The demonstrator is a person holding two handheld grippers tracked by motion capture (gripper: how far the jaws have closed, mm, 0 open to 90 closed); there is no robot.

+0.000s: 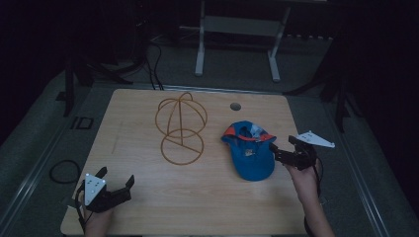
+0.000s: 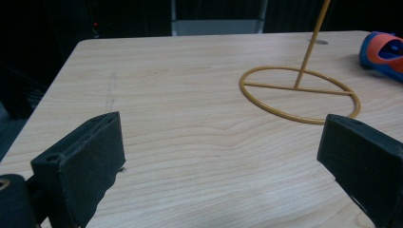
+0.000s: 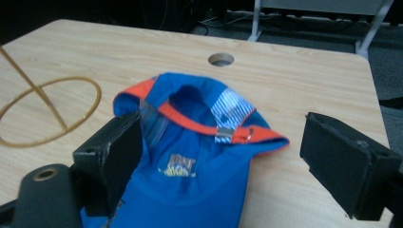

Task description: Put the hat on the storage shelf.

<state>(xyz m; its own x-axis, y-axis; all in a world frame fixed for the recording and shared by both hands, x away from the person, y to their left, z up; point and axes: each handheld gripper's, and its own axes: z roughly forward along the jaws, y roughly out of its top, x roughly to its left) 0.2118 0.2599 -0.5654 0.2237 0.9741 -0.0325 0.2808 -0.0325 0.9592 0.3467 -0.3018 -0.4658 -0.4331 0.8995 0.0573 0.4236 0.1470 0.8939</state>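
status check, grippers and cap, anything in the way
Left gripper open, idle at near table edge. Right gripper open, at the cap, not gripping. Wire stand left of cap, clear of it.

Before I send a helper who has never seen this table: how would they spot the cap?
On the wooden table, look at its right half, just ahead of the open right gripper. The cap lies there, soft blue cloth with an orange band, unlike the bare golden wire stand to its left.
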